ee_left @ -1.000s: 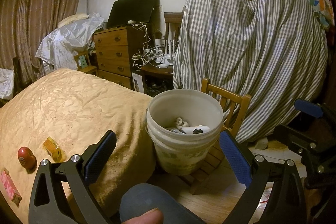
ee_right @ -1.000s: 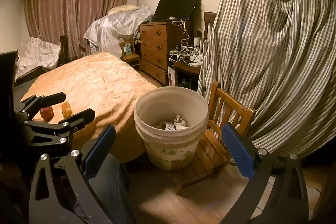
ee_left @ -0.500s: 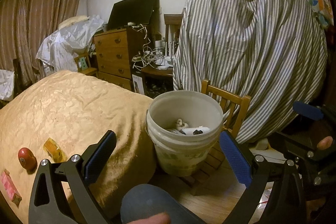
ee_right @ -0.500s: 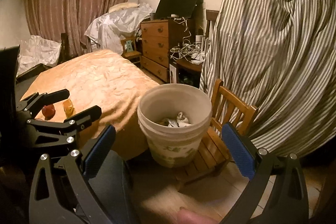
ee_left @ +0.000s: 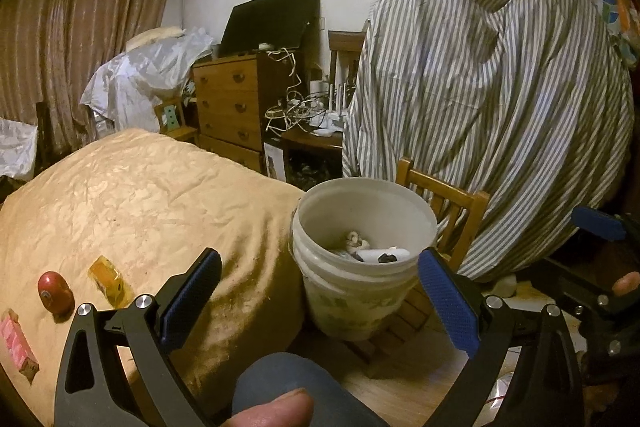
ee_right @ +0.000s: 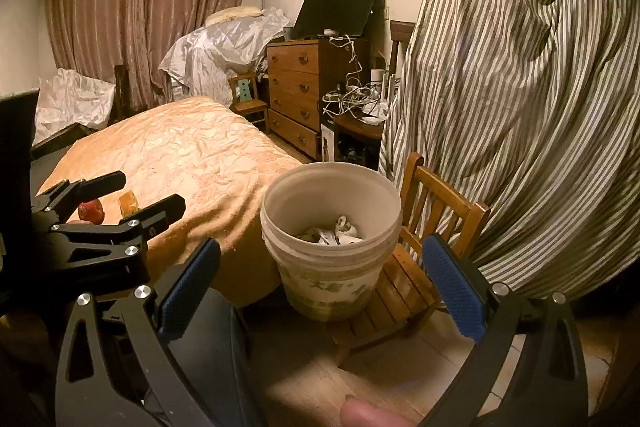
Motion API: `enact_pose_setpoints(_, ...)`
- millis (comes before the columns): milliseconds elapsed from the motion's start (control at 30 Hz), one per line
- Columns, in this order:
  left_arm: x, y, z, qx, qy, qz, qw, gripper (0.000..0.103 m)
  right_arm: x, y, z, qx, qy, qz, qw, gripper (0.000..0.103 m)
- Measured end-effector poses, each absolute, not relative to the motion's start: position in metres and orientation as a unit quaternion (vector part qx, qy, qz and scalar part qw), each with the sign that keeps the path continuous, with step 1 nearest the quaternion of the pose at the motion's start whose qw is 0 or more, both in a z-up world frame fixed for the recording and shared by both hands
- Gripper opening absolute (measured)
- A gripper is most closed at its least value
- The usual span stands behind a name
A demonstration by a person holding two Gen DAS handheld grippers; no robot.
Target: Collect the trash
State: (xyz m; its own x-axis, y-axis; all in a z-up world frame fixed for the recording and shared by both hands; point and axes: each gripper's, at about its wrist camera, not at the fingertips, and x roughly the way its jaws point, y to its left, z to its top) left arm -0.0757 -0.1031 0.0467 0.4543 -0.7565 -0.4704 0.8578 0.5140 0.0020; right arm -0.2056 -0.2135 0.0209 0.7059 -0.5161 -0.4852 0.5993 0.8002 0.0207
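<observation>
Tools first: your left tool and right tool both gape wide and carry nothing, framing the bucket as your landmark. It sits on a small wooden chair, likely raised for easy drops, touching the bed corner. Left of the bucket, on the bedspread, wait a yellow wrapper, red ball and pink packet.

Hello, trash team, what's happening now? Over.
Both hand-held grippers open, empty. Bucket on chair, partly filled. Three bits on bed. Nothing blocking.
</observation>
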Motion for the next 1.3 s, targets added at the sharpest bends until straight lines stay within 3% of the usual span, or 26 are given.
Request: enact_pose_setpoints(1300,-0.083,-0.105,0.038,0.132,0.207,-0.483,0.841,0.098,-0.205,-0.218,0.017,0.103,0.244,-0.308,0.914,0.098)
